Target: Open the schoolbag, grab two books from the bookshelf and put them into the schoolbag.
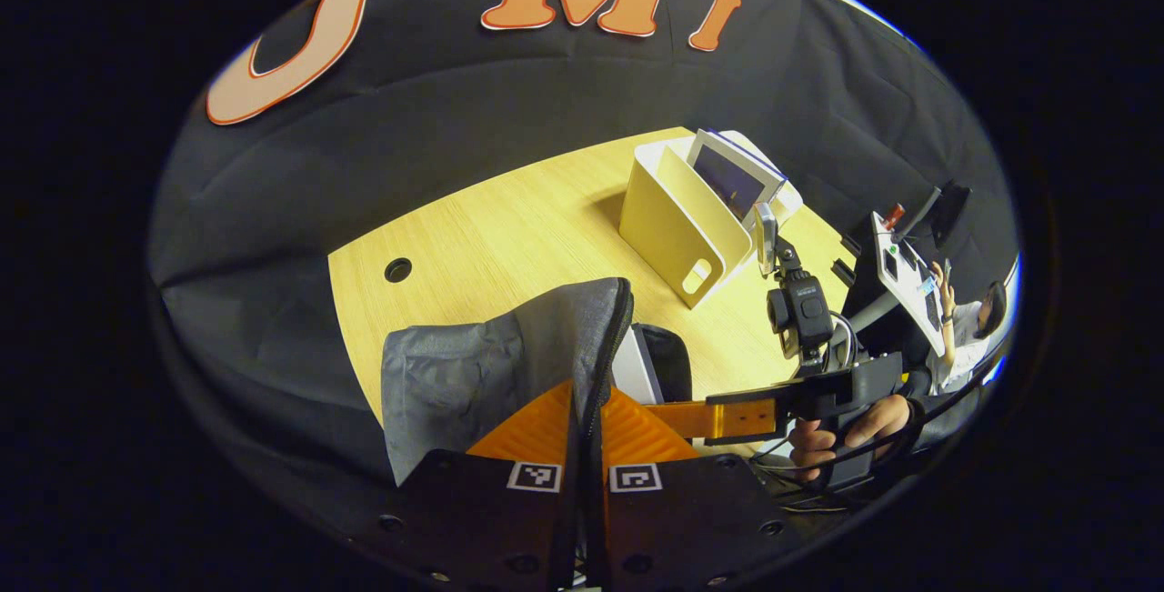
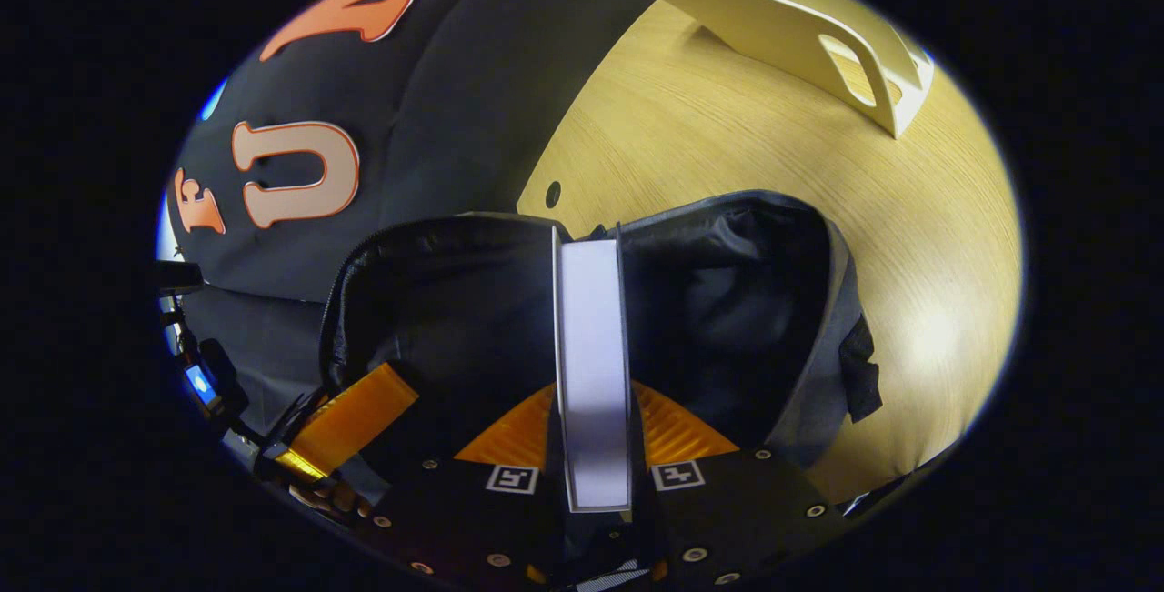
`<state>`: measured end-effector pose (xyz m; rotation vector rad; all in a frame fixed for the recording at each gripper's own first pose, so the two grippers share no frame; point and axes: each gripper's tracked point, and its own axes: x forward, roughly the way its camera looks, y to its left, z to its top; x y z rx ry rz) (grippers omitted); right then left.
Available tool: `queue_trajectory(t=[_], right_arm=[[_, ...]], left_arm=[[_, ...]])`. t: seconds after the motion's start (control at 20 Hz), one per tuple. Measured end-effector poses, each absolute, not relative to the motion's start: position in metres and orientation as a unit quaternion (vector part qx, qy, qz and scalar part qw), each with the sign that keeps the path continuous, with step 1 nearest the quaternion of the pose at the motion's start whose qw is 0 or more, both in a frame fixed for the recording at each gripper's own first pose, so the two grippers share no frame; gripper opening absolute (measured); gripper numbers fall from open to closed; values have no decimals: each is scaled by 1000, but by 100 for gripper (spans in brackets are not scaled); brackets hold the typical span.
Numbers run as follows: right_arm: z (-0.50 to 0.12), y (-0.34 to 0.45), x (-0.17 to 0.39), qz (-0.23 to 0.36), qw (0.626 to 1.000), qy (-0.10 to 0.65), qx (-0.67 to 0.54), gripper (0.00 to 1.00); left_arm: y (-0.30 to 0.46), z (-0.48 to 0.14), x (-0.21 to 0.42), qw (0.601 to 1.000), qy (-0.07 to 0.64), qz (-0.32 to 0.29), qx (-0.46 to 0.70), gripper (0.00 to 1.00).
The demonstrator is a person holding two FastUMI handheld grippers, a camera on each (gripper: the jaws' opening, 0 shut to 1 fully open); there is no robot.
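The grey schoolbag (image 1: 491,365) stands open on the wooden table (image 1: 509,228). My left gripper (image 1: 587,410) is shut on the bag's zippered rim and holds the mouth apart. In the right gripper view my right gripper (image 2: 591,392) is shut on a white book (image 2: 591,337), spine up, sitting partly inside the bag's dark opening (image 2: 718,301). The left gripper view shows that book (image 1: 634,365) in the bag, with the right gripper (image 1: 677,417) and its hand (image 1: 846,433) beside it. The cream bookshelf (image 1: 677,219) holds another book (image 1: 732,178). The left gripper (image 2: 350,419) also appears in the right gripper view at the bag's left rim.
A round cable hole (image 1: 397,269) lies in the table left of the bag. The bookshelf (image 2: 773,10) stands beyond the bag with bare wood between them. A person (image 1: 978,319) sits at a desk with equipment (image 1: 909,278) far to the right.
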<state>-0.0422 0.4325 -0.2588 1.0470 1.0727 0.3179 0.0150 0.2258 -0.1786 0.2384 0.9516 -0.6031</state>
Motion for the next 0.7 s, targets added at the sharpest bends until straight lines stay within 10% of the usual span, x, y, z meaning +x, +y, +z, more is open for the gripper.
queue_trajectory(t=[0.25,0.35,0.4,0.7], right_arm=[[-278,423,-80,160,710,570,380,53],[-279,410,-89,170,722,579,338,51],[-277,404,-93,173,726,579,328,73],[-254,349,-93,167,753,566,290,87]], left_arm=[[235,-176,14,851,448,-252,104,5],[238,-175,12,856,447,-241,98,5],[238,-175,11,857,447,-238,97,5],[239,-174,4,864,446,-217,87,5]])
